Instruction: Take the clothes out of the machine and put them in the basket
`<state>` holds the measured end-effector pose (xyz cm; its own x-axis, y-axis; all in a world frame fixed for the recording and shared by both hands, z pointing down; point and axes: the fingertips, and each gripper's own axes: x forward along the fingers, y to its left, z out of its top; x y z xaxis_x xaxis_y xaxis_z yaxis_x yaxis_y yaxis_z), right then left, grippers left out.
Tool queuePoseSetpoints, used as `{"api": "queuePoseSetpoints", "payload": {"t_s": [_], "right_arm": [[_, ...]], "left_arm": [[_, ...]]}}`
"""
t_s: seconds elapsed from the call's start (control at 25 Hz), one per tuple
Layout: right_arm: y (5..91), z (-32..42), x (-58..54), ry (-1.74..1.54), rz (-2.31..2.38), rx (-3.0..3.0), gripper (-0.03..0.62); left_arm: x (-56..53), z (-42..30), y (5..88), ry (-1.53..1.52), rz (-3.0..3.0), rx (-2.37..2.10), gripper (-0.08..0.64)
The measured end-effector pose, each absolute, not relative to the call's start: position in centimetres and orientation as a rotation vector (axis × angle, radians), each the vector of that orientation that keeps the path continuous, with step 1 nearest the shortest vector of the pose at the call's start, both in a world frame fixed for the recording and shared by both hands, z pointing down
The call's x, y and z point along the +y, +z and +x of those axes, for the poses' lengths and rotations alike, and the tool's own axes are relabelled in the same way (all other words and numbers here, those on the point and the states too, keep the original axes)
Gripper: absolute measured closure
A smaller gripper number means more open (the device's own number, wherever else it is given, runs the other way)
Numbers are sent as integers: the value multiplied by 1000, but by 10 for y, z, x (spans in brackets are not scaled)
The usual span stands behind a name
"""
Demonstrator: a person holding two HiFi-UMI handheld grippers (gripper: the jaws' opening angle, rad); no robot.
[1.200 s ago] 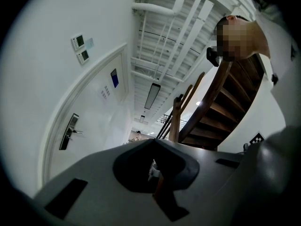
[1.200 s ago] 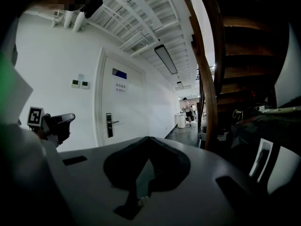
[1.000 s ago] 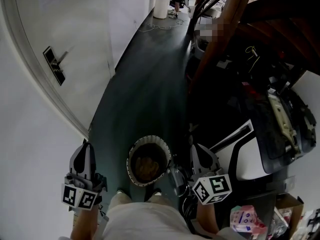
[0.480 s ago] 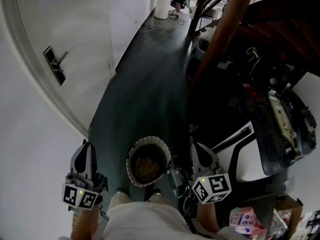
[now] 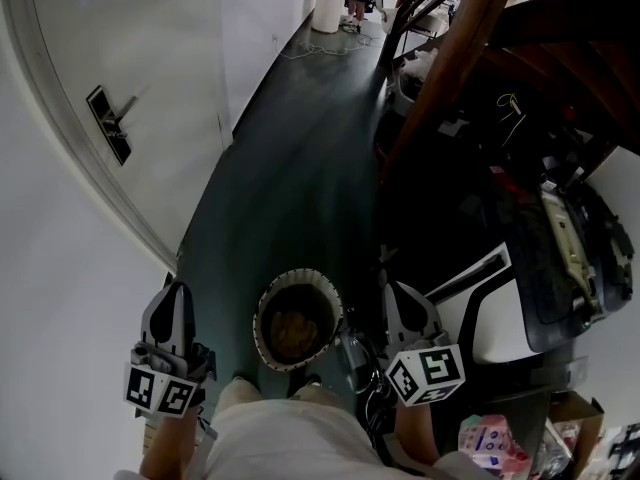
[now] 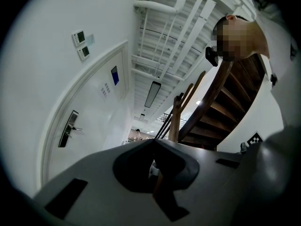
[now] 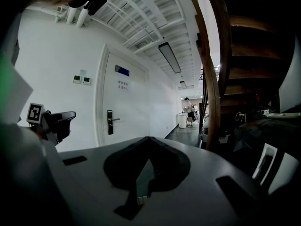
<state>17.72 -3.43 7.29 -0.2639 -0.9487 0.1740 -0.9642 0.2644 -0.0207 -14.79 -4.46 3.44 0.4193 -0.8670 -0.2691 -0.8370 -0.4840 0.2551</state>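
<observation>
L gripper (image 5: 172, 300) & R gripper (image 5: 394, 301) both closed, nothing in them, either side of basket (image 5: 264, 306) w/ clothes (image 5: 295, 333) inside, on dark floor (image 5: 300, 168).

I see a white-rimmed basket (image 5: 264, 308) of brown clothes (image 5: 295, 333) on the dark teal floor (image 5: 300, 168). My grey left gripper (image 5: 176, 290) and right gripper (image 5: 392, 293) carry black-and-white square-patterned cubes. There's a white door (image 5: 60, 58) on the left and brown wooden stairs (image 5: 470, 28) on the right.
</observation>
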Motion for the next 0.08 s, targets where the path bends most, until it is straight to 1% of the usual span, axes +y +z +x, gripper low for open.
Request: {"api": "queuePoseSetpoints", "payload": {"t_s": [0.08], "right_arm": [[73,177,-37,183,1826,-2395,581]], "left_arm": [[-47,-149,36,-559,2577,-1551,547]]}}
